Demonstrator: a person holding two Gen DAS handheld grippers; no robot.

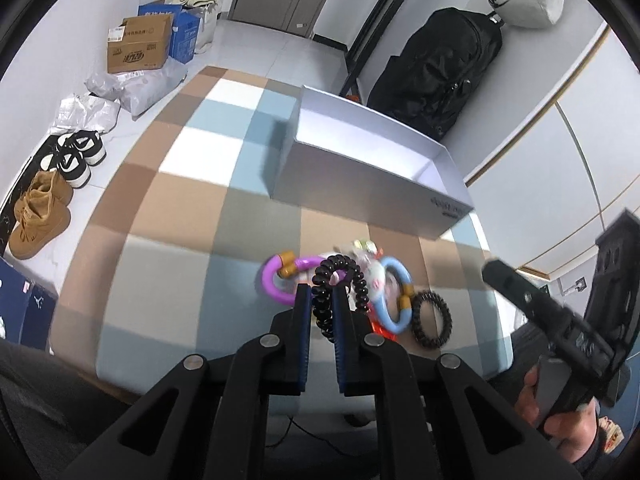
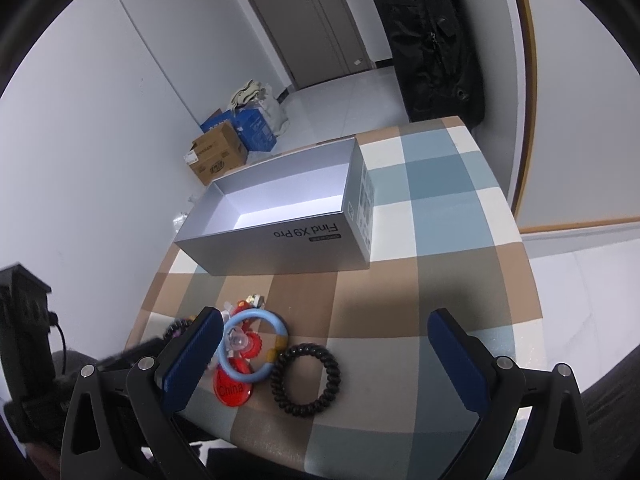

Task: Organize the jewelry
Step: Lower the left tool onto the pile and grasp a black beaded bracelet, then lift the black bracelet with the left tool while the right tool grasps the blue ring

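Observation:
My left gripper (image 1: 323, 294) is shut on a black spiral hair tie (image 1: 334, 292) and holds it just above the jewelry pile. The pile holds a purple ring (image 1: 269, 283), a blue ring (image 1: 394, 300), a white charm piece (image 1: 370, 266) and a second black spiral tie (image 1: 432, 319). In the right wrist view the blue ring (image 2: 256, 350), a red disc (image 2: 232, 390) and the black tie (image 2: 306, 374) lie between the fingers of my open right gripper (image 2: 326, 328). An open grey box (image 1: 372, 168) stands behind; it also shows in the right wrist view (image 2: 280, 208) and looks empty.
The checked tablecloth (image 1: 180, 208) covers the table. Shoes (image 1: 40, 208), cardboard boxes (image 1: 138, 44) and bags lie on the floor at the left. A black backpack (image 1: 436, 72) leans by the wall behind the box.

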